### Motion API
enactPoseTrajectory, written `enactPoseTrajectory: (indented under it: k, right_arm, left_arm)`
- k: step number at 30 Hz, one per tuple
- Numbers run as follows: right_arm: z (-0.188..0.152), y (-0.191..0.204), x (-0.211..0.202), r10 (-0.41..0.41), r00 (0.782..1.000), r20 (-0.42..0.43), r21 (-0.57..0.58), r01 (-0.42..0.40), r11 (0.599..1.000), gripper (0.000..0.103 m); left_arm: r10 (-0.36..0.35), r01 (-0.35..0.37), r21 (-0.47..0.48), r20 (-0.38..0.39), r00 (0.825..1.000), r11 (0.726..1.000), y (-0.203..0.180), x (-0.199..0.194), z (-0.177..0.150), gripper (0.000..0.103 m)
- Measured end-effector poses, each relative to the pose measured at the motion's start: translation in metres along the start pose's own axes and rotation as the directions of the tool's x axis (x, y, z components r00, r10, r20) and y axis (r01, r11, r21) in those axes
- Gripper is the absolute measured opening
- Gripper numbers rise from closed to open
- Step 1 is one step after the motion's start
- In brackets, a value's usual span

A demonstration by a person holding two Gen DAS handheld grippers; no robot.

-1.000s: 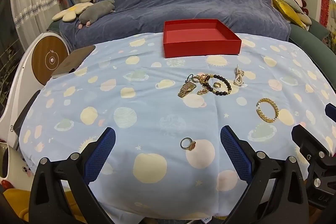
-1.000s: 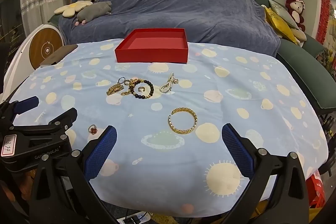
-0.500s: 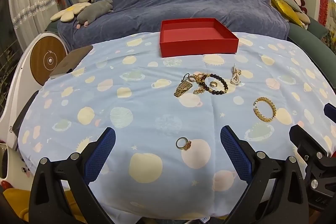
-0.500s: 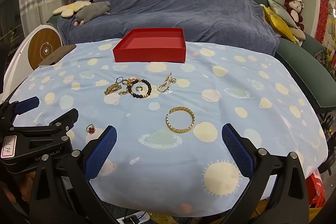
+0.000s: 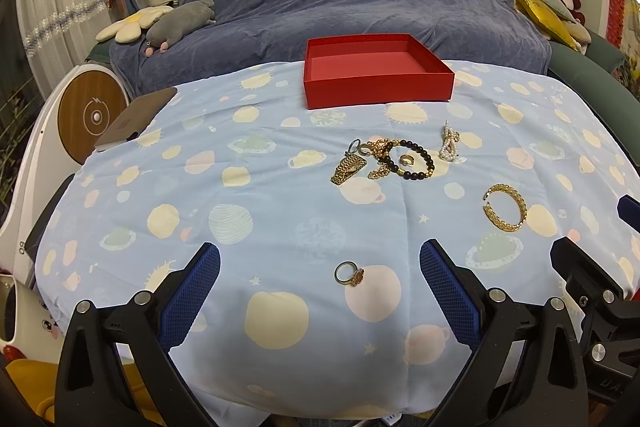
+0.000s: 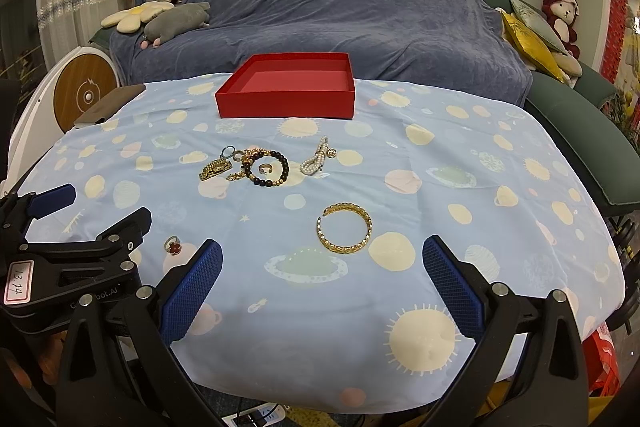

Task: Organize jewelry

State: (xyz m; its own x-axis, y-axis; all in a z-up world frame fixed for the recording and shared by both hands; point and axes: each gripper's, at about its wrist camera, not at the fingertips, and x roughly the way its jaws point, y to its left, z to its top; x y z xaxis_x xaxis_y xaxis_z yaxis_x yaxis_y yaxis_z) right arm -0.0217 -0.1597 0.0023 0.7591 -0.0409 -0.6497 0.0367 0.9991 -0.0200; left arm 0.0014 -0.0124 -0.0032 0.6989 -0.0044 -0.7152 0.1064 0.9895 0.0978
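A: Left hand-held gripper [image 5: 320, 285] was spread wide and empty, ring [image 5: 349, 273] on the tabletop [image 5: 120, 195] between its fingers. Right hand-held gripper [image 6: 322, 283] likewise apart, gold bangle [image 6: 345, 233] just ahead.

B: Handling?

A: Ring was light, hard, probably slippery; pinch across the band. Red box [image 6: 286, 91] sat empty at the far edge.

A white tag [image 6: 17, 282] on the left gripper [image 6: 90, 215] reads "13.14"; below it, partly hidden lettering "bot.AI".

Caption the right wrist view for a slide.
Open right gripper hovers before a gold bangle; more jewelry lies beyond, near an empty red box.
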Motion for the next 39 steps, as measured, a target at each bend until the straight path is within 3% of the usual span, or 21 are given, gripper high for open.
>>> enactPoseTrajectory:
  k: [39]
  right_arm:
    - [-0.0015, 0.0018, 0.0019, -0.003, 1.000, -0.004, -0.004, 0.003, 1.000, 0.098]
  left_arm:
    - [0.002, -0.002, 0.001, -0.001, 1.000, 1.000, -0.0057, -0.0005, -0.0004, 0.098]
